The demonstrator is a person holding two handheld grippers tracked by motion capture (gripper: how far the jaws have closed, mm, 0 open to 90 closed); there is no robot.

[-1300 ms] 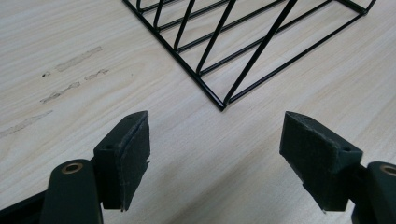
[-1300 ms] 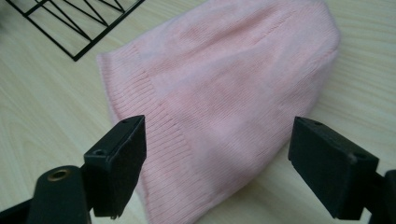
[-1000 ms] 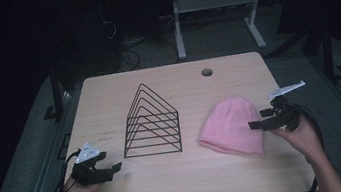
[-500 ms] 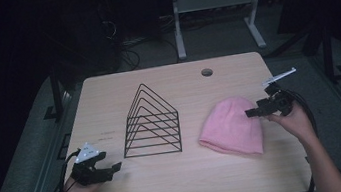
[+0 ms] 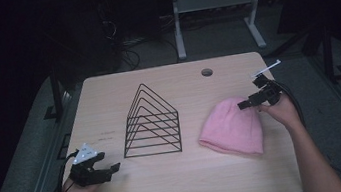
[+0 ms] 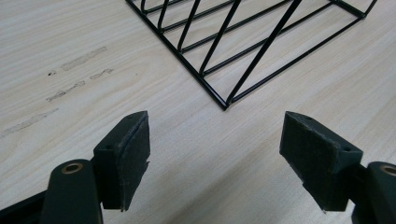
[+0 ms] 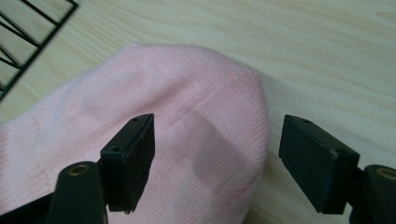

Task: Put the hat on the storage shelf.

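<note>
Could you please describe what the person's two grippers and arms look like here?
Both are black handheld tools. The left gripper carries a grey three-cornered plate and trails a black cable. The right gripper has a similar pale plate and black cable. Each has two blocky jaws with flat dark pads and brass-coloured rivets. The forearms are bare, no sleeves.
</note>
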